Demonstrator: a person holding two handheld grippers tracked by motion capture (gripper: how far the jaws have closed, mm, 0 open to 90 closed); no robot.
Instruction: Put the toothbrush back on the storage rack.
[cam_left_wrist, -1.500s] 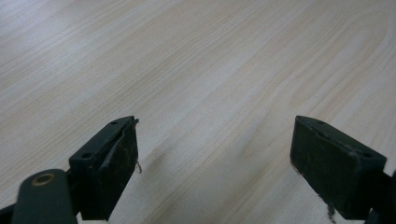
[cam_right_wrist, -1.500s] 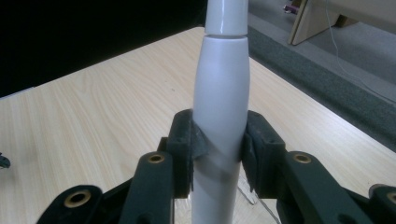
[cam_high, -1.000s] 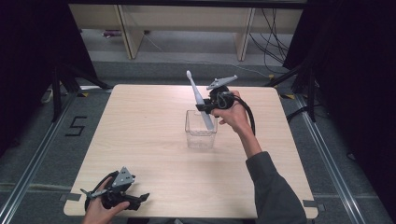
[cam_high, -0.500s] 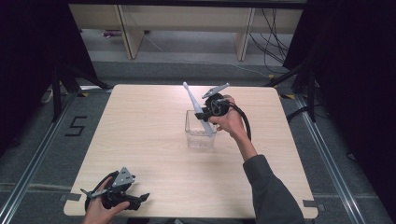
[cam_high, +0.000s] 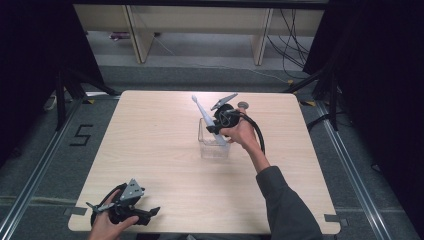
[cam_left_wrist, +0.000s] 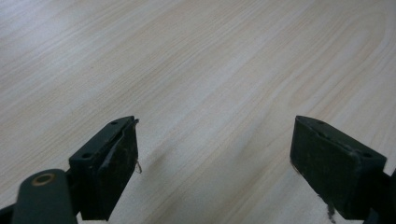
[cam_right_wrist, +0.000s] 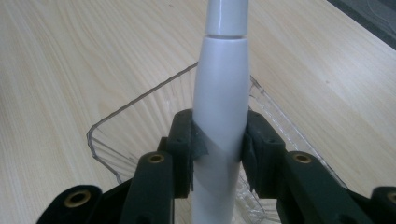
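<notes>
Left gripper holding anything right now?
No: in the left gripper view the left gripper has its two black jaws standing wide apart with bare light wooden table between them.

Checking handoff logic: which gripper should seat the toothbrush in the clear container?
Right. The right gripper is shut on the electric toothbrush, directly over the clear container. The left gripper sits open at the table's near edge, far from both.

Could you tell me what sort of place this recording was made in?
Probably a lab recording cell: a bare wooden table ringed by black curtains, a floor marker "5", cabling behind, and handheld grippers, the right gripper clamping an electric toothbrush.
</notes>
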